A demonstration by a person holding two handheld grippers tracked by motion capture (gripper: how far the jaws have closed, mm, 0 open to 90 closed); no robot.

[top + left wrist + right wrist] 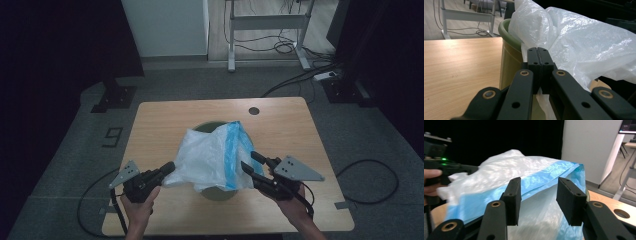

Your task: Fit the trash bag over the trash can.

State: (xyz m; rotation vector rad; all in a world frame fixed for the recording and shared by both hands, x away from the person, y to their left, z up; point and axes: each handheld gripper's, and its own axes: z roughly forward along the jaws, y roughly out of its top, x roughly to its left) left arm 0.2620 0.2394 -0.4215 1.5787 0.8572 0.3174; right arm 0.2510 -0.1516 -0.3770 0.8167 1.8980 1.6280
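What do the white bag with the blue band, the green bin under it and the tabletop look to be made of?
Bag: thin plastic film, translucent white with a blue band; it crinkles and glints. Green bin: probably moulded plastic, smooth with a soft sheen and a rolled rim. Tabletop: wood-grain surface, likely laminate, matt, with a round cable hole.

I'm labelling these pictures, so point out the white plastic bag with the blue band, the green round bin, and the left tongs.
White plastic bag with blue band (205, 155), high view, crinkled white middle.
Green round bin (510, 53), left gripper view, outer wall.
Left tongs (169, 167), high view, closed tips.
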